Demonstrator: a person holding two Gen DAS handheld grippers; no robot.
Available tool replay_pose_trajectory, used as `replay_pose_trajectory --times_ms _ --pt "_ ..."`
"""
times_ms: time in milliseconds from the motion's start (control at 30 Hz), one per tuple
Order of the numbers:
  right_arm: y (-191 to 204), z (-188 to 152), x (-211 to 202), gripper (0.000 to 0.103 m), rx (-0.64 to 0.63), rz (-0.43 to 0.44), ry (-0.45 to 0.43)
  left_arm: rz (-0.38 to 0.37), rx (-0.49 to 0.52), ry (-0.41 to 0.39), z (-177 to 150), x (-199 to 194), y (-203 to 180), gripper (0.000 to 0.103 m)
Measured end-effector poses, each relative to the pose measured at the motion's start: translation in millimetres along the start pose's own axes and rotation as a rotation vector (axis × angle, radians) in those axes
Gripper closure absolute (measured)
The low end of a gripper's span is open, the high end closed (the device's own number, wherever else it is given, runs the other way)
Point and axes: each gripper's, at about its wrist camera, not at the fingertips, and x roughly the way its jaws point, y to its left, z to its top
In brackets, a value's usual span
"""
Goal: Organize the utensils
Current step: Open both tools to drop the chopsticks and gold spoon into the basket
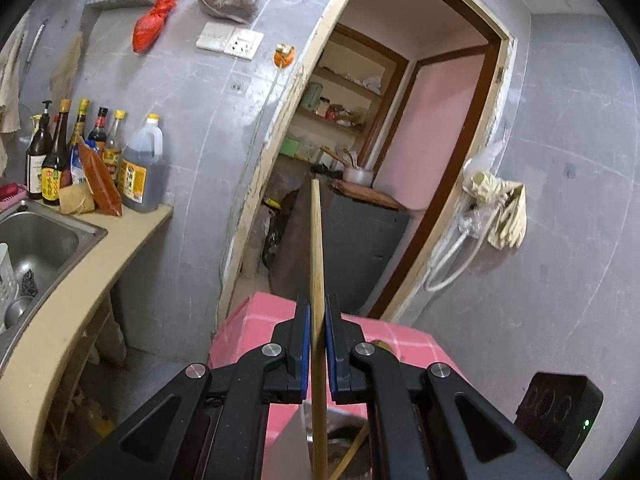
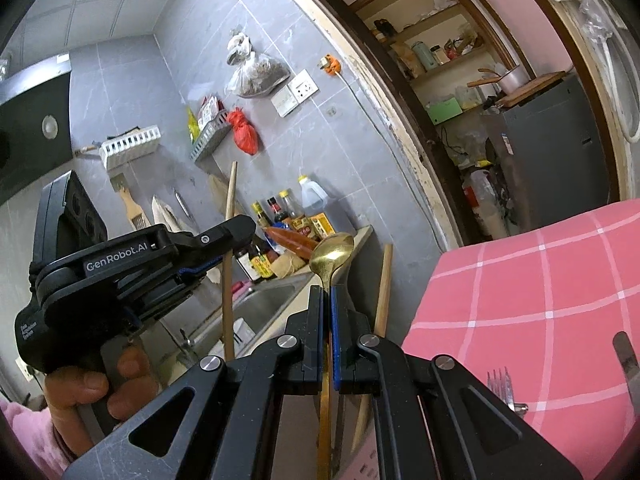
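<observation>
My left gripper (image 1: pixel 318 312) is shut on a wooden chopstick (image 1: pixel 316 248) that stands upright above the pink checked tablecloth (image 1: pixel 256 320). It also shows at the left of the right wrist view (image 2: pixel 208 256), gripping the chopstick (image 2: pixel 229 240). My right gripper (image 2: pixel 326 300) is shut on a gold spoon (image 2: pixel 332 250), bowl up. A second chopstick (image 2: pixel 382 292) stands just right of my right gripper. A fork (image 2: pixel 500 384) and a knife tip (image 2: pixel 626 356) lie on the tablecloth (image 2: pixel 540 288).
A steel sink (image 1: pixel 36 240) and sauce bottles (image 1: pixel 80 152) sit on the counter at left. An open doorway (image 1: pixel 380 160) leads to shelves and a dark cabinet. Bags and a rack hang on the tiled wall (image 2: pixel 168 92).
</observation>
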Motion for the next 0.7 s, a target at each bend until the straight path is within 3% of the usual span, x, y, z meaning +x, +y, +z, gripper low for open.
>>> replay_pose_trajectory --times_ms 233,333,533,700 --pt "6.1 -0.3 -10.1 0.095 -0.047 -0.028 0.058 -0.014 -0.001 0.104 -10.9 -3.8 9.6 0.094" --pt "9.2 2.1 -21.3 0.084 -0.055 -0.046 0.050 -0.015 -0.004 0.133 -13.2 -7.1 13.4 0.090" --pt "15.1 13.4 -48.3 0.069 -0.067 -0.121 0.017 -0.015 -0.015 0.132 -11.8 -20.2 13.9 0.059" --pt "20.0 30.1 -76.1 0.044 -0.101 -0.214 -0.019 0.016 0.022 0.095 -10.2 -32.4 -2.1 0.037"
